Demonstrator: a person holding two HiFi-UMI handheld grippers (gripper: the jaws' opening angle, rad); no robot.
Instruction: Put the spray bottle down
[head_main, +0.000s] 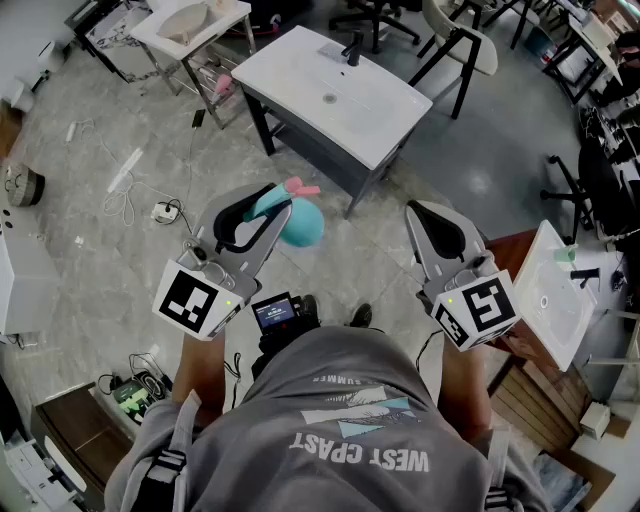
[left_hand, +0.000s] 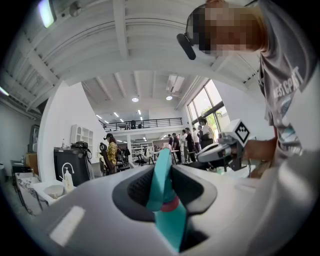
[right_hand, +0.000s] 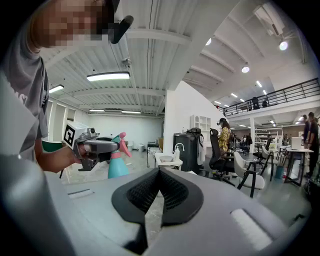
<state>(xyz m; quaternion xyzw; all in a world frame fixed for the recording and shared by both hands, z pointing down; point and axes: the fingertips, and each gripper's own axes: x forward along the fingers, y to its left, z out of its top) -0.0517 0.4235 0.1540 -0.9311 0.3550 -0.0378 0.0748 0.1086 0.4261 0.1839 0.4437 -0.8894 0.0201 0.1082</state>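
left gripper (left_hand: 162, 174) | clamps spray bottle (right_hand: 116, 169) | teal body, pink trigger

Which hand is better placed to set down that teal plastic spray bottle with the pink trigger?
Left. The left gripper clamps the teal plastic spray bottle; the right gripper is shut and empty.

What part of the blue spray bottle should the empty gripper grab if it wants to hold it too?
Probably the spray bottle by its round lower body, coming from the right gripper's side. The left gripper already pinches the narrow top by the pink trigger, so only the wide belly hangs free.
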